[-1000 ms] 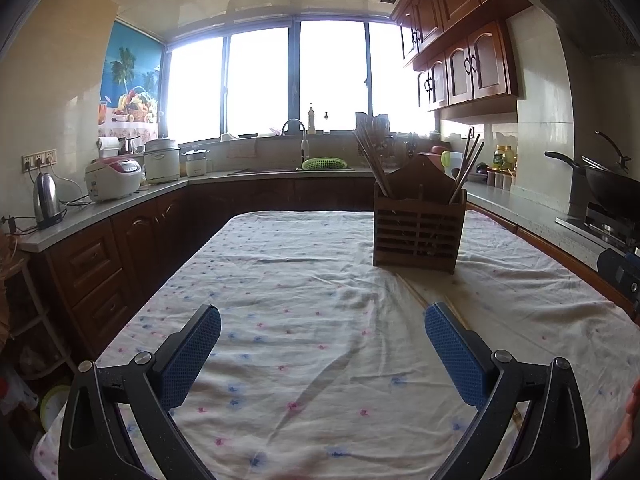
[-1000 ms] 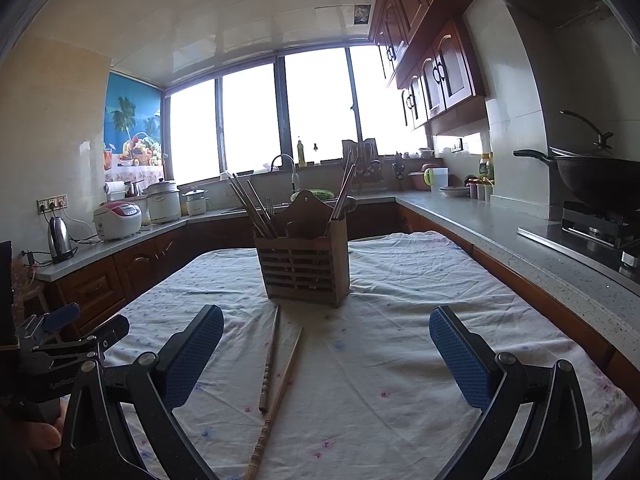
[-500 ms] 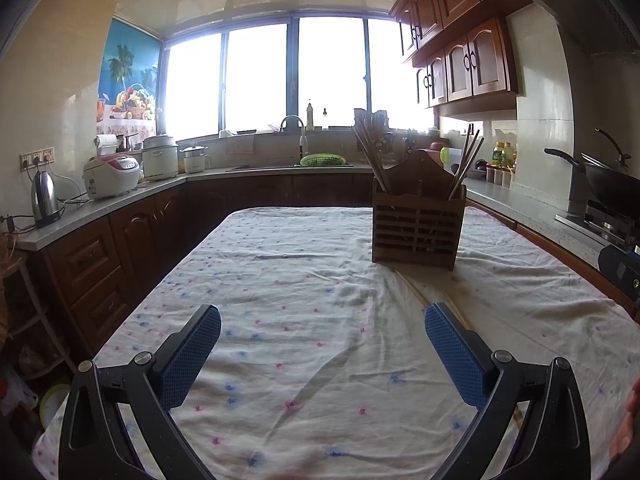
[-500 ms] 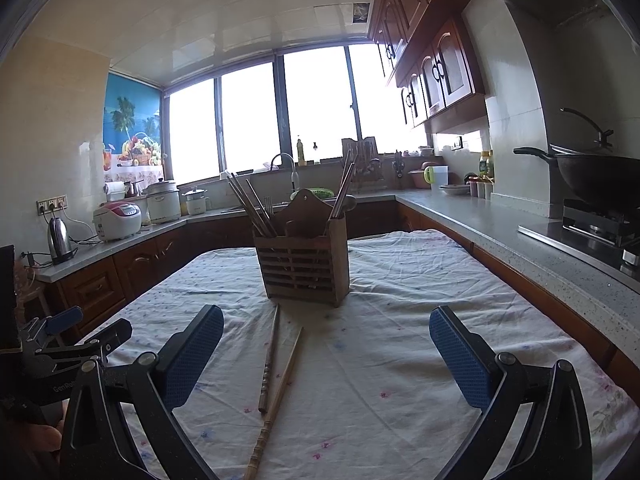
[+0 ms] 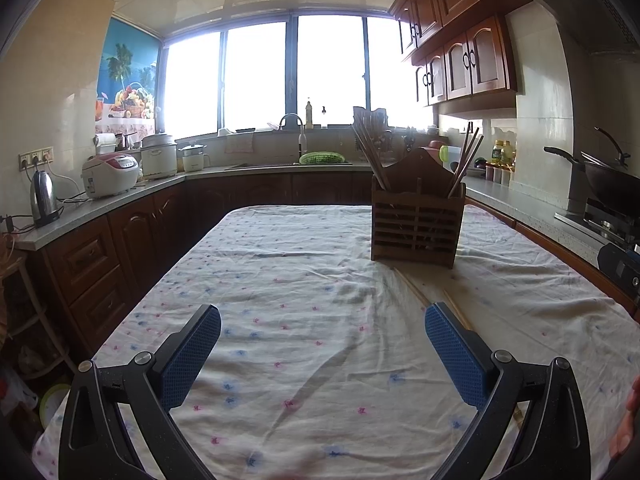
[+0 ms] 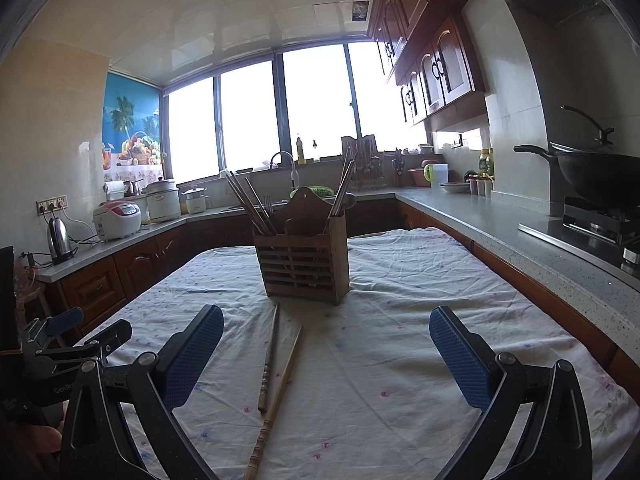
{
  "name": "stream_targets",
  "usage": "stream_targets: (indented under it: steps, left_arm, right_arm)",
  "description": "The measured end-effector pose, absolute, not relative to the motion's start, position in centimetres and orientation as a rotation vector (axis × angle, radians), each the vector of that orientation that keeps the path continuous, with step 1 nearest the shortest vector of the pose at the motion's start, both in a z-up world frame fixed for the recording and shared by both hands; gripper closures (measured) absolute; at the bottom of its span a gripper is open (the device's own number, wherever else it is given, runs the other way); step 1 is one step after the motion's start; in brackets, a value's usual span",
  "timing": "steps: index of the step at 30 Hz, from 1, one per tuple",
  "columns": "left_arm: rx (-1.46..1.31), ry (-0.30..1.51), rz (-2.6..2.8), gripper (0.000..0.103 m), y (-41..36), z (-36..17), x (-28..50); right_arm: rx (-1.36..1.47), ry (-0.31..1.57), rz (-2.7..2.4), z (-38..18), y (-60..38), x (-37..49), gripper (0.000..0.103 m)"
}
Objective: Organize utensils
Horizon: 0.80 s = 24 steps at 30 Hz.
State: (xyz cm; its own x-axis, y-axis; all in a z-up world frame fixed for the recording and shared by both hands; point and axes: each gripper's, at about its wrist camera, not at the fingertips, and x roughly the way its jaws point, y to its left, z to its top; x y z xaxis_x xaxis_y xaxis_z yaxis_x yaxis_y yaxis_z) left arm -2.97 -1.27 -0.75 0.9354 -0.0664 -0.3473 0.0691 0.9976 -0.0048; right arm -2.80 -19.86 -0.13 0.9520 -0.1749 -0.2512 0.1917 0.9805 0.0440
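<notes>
A slatted wooden utensil holder (image 6: 303, 258) stands upright on the cloth-covered table, with several chopsticks leaning out of both its sides; it also shows in the left wrist view (image 5: 417, 222). Two wooden chopsticks (image 6: 276, 368) lie loose on the cloth in front of the holder, seen in the left wrist view (image 5: 416, 294) running under the right finger. My right gripper (image 6: 326, 346) is open above the cloth with the loose chopsticks between its fingers' span, untouched. My left gripper (image 5: 322, 344) is open over bare cloth, left of the chopsticks.
The table (image 6: 420, 320) carries a white floral cloth. Counters run around it with a kettle (image 5: 43, 198), rice cookers (image 5: 110, 174), a sink tap (image 5: 294, 124) and a wok on a stove (image 6: 596, 178). A hand (image 5: 628, 420) shows at the right edge.
Both views have shifted only slightly; the holder and the loose chopsticks lie where they were, and both grippers stay open.
</notes>
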Motion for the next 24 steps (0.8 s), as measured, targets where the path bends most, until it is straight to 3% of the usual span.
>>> stream_targets:
  steps: [24]
  left_arm:
    - [0.007, 0.361, -0.075, 0.001, -1.48, -0.66, -2.88]
  right_arm:
    - [0.078, 0.255, -0.188, -0.25, -20.19, -2.79, 0.0]
